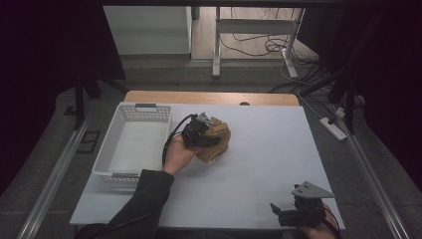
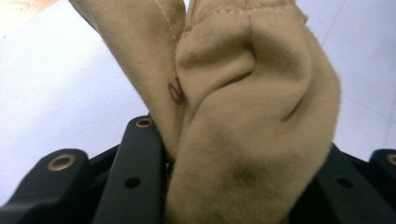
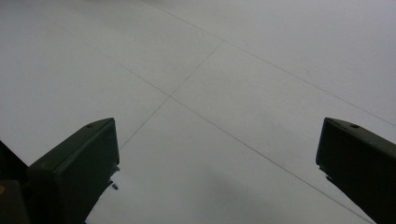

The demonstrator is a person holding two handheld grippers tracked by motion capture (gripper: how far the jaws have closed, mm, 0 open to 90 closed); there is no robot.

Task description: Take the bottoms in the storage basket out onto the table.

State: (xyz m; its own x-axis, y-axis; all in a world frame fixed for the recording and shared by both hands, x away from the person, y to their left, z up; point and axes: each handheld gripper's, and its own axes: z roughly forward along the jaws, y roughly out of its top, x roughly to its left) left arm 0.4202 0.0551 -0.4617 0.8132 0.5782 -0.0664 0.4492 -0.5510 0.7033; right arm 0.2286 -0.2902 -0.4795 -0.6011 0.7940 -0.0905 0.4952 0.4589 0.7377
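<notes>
The tan cloth [image 2: 243,116] hides the left gripper's [image 2: 233,186] jaw tips.

The high view is dimly lit, with black edges and a brighter floor at top centre. The tan cloth [image 2: 252,116] is softly blurred close up.

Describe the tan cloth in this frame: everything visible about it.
The tan cloth is a soft knit garment piece, bunched and creased, with stitched seams and a small dark oval mark. It lies mid-table on the white table, right of the white basket. The left gripper is shut on a fold of it.
</notes>
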